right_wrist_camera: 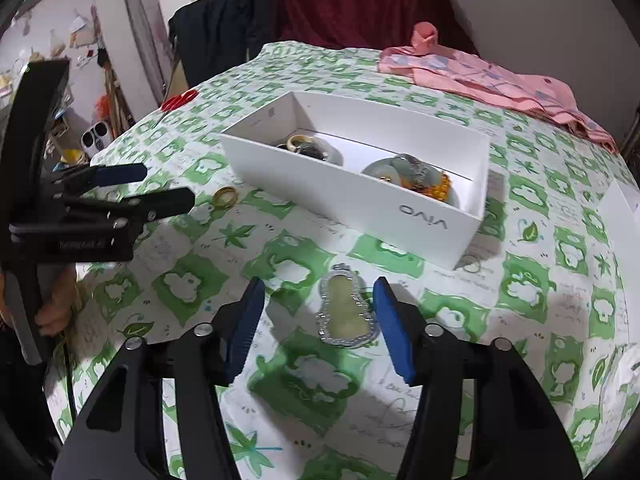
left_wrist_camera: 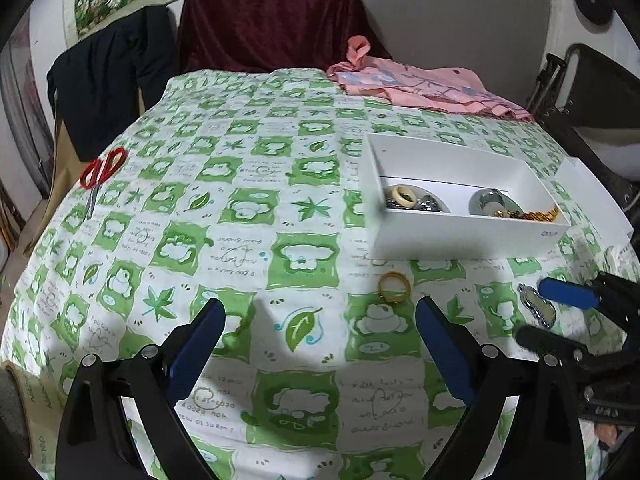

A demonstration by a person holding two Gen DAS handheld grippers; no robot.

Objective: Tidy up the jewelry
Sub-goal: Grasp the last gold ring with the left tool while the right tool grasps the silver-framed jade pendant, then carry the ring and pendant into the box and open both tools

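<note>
Now the right tool [right_wrist_camera: 320, 320] straddles the gourd-shaped pendant [right_wrist_camera: 347, 312] lying on the surface [right_wrist_camera: 520, 240] before the white box [right_wrist_camera: 360, 196], pads not pressing it; the left tool [left_wrist_camera: 320, 344] stands wide open and empty near the yellow ring [left_wrist_camera: 395, 285].

Left wrist view: sits behind the left gripper [left_wrist_camera: 320, 344], looks forward and steeply down, close over the green-patterned tablecloth [left_wrist_camera: 240, 208].
Left view's reach: white box [left_wrist_camera: 460, 236] to the right, red scissors [left_wrist_camera: 102, 172] far left, maroon cloth [left_wrist_camera: 272, 20] at the back.
Right wrist view: behind the right gripper [right_wrist_camera: 318, 316], tilted down likewise, box straight ahead and near.
Shared ground: box, gold ring [left_wrist_camera: 395, 285], gourd-shaped pendant [left_wrist_camera: 538, 306], pink cloth [left_wrist_camera: 432, 84], scissors.
Cross-sight: each camera catches the other gripper at its frame edge.
</note>
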